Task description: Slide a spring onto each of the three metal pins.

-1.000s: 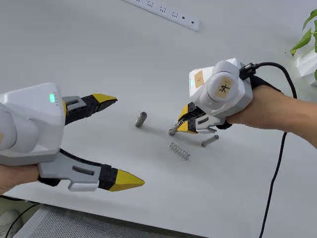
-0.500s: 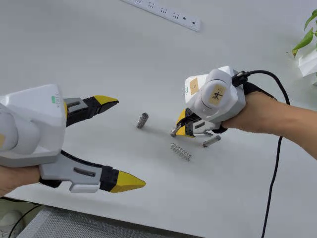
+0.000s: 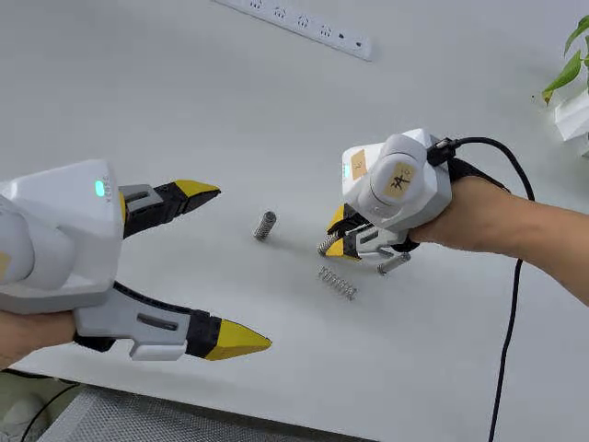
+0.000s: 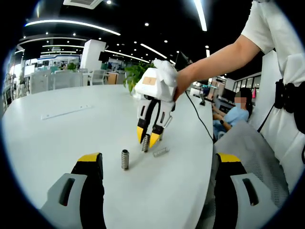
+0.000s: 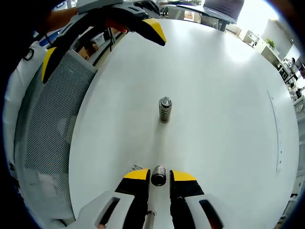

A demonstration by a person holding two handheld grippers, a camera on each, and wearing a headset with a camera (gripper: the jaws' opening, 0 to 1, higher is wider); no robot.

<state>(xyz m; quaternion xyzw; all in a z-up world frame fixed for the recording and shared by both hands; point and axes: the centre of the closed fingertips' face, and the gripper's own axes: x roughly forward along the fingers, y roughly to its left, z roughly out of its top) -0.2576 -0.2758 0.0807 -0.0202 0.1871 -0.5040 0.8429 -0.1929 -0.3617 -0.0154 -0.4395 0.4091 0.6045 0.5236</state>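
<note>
My right gripper (image 3: pixel 337 242) is shut on a metal pin with a spring on it (image 5: pixel 158 175), tip down at the white table. From the left gripper view the same right gripper (image 4: pixel 148 139) points down at the table. A second pin wearing a spring (image 3: pixel 265 225) stands upright a little to its left, also seen as a standing pin (image 5: pixel 165 109) (image 4: pixel 125 159). A loose spring (image 3: pixel 336 282) lies just in front of the right gripper. A bare pin (image 3: pixel 393 263) (image 4: pixel 161 152) lies beside it. My left gripper (image 3: pixel 221 267) hovers open and empty at the near left.
A white power strip (image 3: pixel 304 20) lies at the far edge of the table (image 3: pixel 184 101). A black cable (image 3: pixel 508 322) trails from the right gripper toward the near edge. Green plant leaves (image 3: pixel 571 55) sit at the far right. A grey mesh surface (image 3: pixel 110 419) lies below the near table edge.
The right gripper has sunk slightly toward the table with the sprung pin in it. The left gripper has stayed where it was, open.
</note>
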